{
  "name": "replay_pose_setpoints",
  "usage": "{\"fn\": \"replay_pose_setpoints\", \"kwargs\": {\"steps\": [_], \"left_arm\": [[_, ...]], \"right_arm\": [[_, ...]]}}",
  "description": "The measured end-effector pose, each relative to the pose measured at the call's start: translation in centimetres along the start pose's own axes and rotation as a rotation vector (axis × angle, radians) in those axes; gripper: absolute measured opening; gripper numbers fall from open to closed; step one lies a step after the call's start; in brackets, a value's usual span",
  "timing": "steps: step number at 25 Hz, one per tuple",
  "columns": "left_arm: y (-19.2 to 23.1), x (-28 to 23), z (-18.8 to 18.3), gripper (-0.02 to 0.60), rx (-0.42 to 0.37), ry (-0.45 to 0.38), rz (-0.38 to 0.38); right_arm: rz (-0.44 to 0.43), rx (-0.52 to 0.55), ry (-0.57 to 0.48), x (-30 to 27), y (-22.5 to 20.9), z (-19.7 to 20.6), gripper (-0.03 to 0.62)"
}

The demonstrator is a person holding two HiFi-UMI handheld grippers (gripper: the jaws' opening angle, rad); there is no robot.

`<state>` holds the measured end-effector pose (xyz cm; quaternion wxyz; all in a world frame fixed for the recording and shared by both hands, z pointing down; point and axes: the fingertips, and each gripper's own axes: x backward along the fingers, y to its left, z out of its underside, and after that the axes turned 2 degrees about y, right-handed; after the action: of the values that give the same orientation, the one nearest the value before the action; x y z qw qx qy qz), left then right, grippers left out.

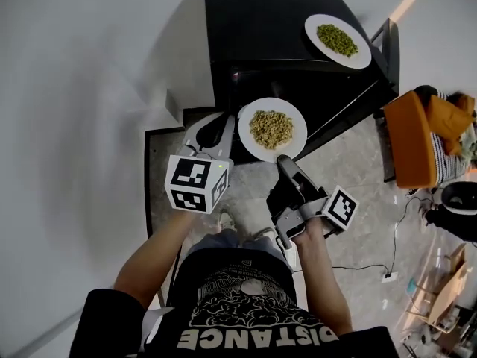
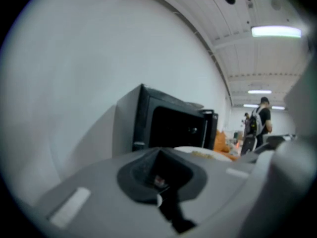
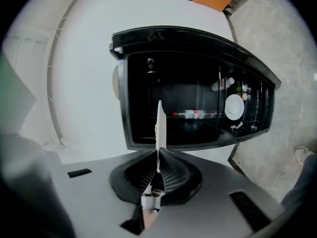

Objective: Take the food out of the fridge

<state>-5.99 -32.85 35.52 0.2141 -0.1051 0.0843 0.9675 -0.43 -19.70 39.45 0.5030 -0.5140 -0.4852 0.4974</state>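
1. Two plates in view. The near plate point(image 1: 253, 149) carries pale shredded food point(image 1: 270, 127). The far plate point(image 1: 355, 58) carries green food point(image 1: 337, 39) and sits on top of the black fridge point(image 1: 253, 21).
2. The right gripper point(image 1: 283, 159) is clamped narrow on the near plate's rim, on the side nearest the person. In the right gripper view the plate shows edge-on between the jaws.
3. The near plate is out of the fridge, held in the air in front of the open front and roughly level.
4. The left gripper point(image 1: 216, 129) has its jaws together with nothing between them. It sits just beside the near plate's left edge; I can't tell whether it touches.
5. The fridge door hangs open on the right. Inside, a bottle point(image 3: 193, 114) lies on its side on a shelf, and a round white item point(image 3: 234, 106) sits in the door rack.
6. An orange seat point(image 1: 417, 136) stands on the floor to the right of the fridge.
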Motion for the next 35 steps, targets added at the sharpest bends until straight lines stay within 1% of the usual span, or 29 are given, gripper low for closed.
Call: {"fn": "replay_pose_setpoints", "kwargs": {"steps": [4,8,12,14,16,19,24,29,35], "left_arm": [[1.1,0.9,-1.5,0.002,0.011,-0.017,-0.027],[1.3,1.4,-2.5,0.002,0.024,-0.029,-0.028],[0.8,1.8,-3.3,0.002,0.029,-0.038,-0.011],[0.3,2.5,-3.8,0.002,0.029,-0.042,0.000],[-0.3,2.6,-4.1,0.002,0.029,-0.046,0.013],[-1.2,1.1,-4.4,0.002,0.032,-0.055,0.033],[-2.0,0.5,-5.2,0.002,0.017,-0.071,0.049],[-1.9,0.7,-5.1,0.002,0.019,-0.072,0.032],[-1.6,1.4,-5.4,0.002,0.016,-0.074,-0.001]], "right_arm": [[-0.076,0.034,0.030,0.8,5.5,1.0,0.009],[-0.139,0.062,0.056,1.4,10.1,1.6,0.009],[-0.185,0.092,0.078,1.3,13.4,2.0,0.009],[-0.190,0.101,0.087,0.7,14.4,2.2,0.009],[-0.180,0.113,0.094,-0.4,14.8,1.6,0.009],[-0.160,0.126,0.093,-3.1,14.3,-0.8,0.009],[-0.166,0.102,0.081,-7.4,14.7,-2.6,0.009],[-0.155,0.083,0.075,-10.4,14.8,-3.8,0.009],[-0.148,0.052,0.057,-12.1,14.9,-5.0,0.010]]}}
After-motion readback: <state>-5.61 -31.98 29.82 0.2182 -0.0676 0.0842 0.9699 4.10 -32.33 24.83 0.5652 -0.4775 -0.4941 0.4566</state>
